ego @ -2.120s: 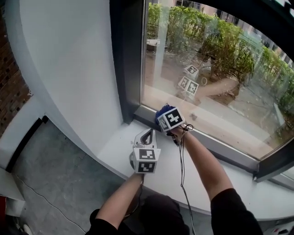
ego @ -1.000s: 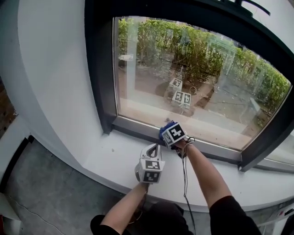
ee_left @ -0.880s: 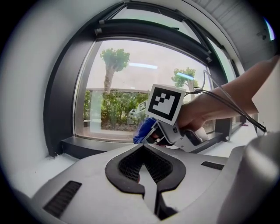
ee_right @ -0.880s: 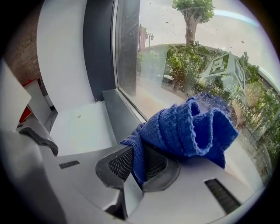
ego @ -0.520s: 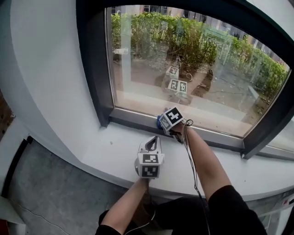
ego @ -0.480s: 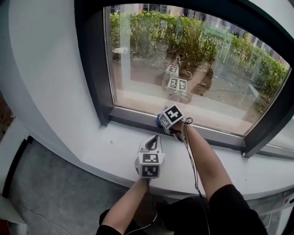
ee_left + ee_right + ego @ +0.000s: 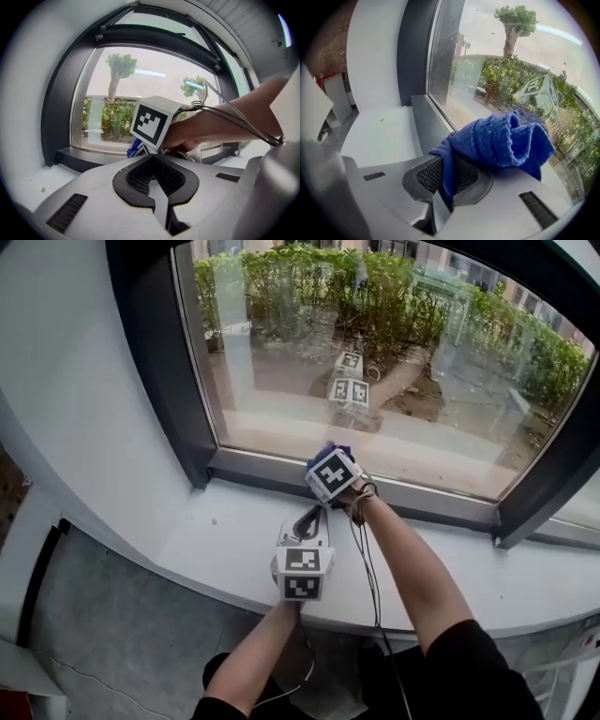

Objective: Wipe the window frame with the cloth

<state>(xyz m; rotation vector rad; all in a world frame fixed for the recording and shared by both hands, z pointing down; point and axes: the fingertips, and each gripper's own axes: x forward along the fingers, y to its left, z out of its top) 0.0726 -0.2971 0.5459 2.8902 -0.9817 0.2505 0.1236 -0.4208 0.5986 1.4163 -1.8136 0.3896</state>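
Observation:
My right gripper [image 7: 327, 468] is shut on a bunched blue cloth [image 7: 322, 454] and presses it against the dark bottom rail of the window frame [image 7: 253, 471], right of the frame's left corner. In the right gripper view the cloth [image 7: 506, 140] bulges out over the shut jaws of the right gripper [image 7: 443, 183], beside the rail [image 7: 423, 125] and the glass. My left gripper [image 7: 307, 518] hovers shut and empty over the white sill [image 7: 225, 540], just behind the right one. The left gripper [image 7: 153, 180] looks at the right gripper's marker cube [image 7: 151, 123] and the hand.
The dark frame's left upright [image 7: 155, 352] meets the rail at the corner. A second upright [image 7: 553, 474] stands at the right. A white wall [image 7: 66, 399] flanks the window on the left. The grey floor [image 7: 103, 615] lies below the sill's front edge.
The right gripper has slid the cloth rightwards along the bottom rail, away from the left corner. The left gripper has followed just behind it above the sill.

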